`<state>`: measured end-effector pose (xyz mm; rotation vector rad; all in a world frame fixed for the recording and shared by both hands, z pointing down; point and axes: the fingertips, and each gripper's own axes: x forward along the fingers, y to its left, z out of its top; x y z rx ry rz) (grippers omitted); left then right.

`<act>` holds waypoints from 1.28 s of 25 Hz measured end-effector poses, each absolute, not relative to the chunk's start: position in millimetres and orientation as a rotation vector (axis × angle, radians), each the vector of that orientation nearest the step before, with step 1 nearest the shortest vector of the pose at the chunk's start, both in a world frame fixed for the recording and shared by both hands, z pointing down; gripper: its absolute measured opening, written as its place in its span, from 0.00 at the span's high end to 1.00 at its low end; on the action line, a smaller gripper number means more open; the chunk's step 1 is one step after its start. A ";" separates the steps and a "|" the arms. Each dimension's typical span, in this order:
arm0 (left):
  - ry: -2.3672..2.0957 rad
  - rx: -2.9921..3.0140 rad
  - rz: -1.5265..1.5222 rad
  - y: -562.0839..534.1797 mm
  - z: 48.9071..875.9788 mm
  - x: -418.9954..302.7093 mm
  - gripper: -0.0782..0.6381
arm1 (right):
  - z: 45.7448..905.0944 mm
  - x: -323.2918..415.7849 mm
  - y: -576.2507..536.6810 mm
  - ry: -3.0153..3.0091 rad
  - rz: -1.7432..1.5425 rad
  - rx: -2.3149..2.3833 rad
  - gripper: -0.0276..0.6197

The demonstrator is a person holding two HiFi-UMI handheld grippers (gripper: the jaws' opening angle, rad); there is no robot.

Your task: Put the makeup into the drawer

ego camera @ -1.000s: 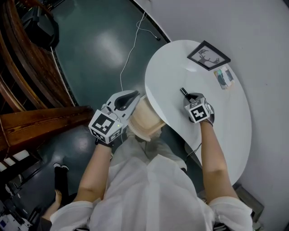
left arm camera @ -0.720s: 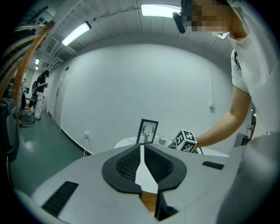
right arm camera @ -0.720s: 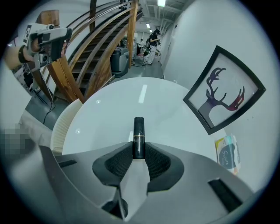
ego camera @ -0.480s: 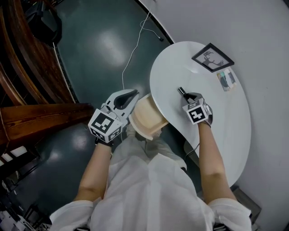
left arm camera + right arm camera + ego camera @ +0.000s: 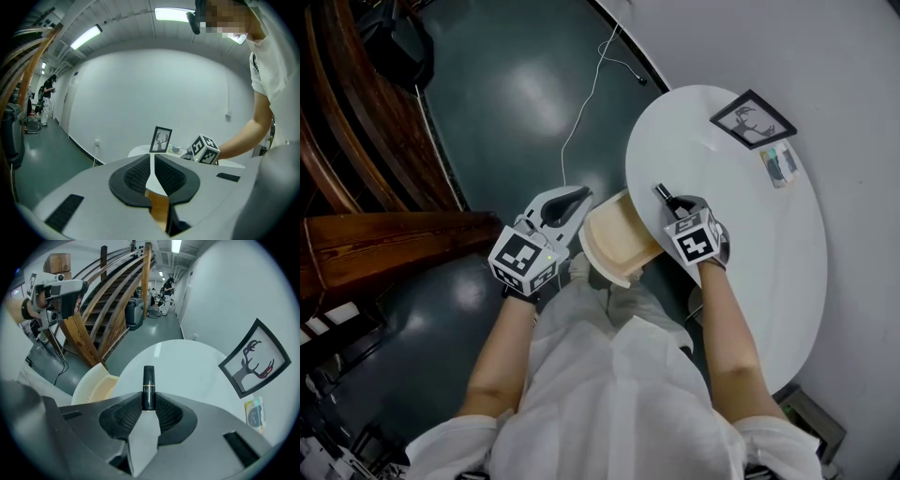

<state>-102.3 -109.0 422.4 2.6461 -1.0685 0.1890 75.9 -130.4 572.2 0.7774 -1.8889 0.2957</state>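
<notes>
Between jaws of right gripper (image 5: pixel 148 402): lipstick (image 5: pixel 148 380) gripped; open drawer (image 5: pixel 614 246) to their left; left gripper (image 5: pixel 152 165) jaws closed.

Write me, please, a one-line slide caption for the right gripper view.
Right gripper clamps a black lipstick above the round white table, with the open drawer and a framed deer picture beyond.

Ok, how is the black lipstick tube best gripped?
By the lower barrel of the lipstick tube, pads on opposite sides of its slim round body, coming from its base end. The right gripper holds it so, cap end sticking out free.
</notes>
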 end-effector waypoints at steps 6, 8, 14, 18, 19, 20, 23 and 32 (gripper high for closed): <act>-1.046 2.646 0.215 -102.6 431.4 -117.0 0.86 | 576.0 43.6 -112.2 -1.902 0.317 0.778 0.83; -1.032 2.651 0.223 -100.8 433.4 -119.8 0.86 | 578.0 33.8 -105.9 -1.909 0.335 0.785 0.83; -0.988 2.667 0.254 -94.5 441.5 -124.8 0.86 | 589.4 10.9 -85.8 -1.920 0.395 0.810 0.83; -0.973 2.667 0.272 -90.0 447.1 -127.9 0.86 | 599.5 -1.7 -71.2 -1.922 0.427 0.810 0.83; -0.970 2.667 0.278 -89.0 448.4 -128.6 0.86 | 602.6 -4.3 -67.6 -1.920 0.436 0.809 0.83; -0.967 2.666 0.283 -88.1 449.8 -129.2 0.86 | 606.1 -6.8 -64.3 -1.919 0.445 0.807 0.83; -0.965 2.663 0.292 -85.9 454.3 -129.9 0.86 | 617.8 -11.5 -55.4 -1.912 0.475 0.806 0.83; -0.944 2.651 0.320 -87.2 472.3 -126.8 0.86 | 662.9 -26.2 -42.2 -1.888 0.549 0.785 0.83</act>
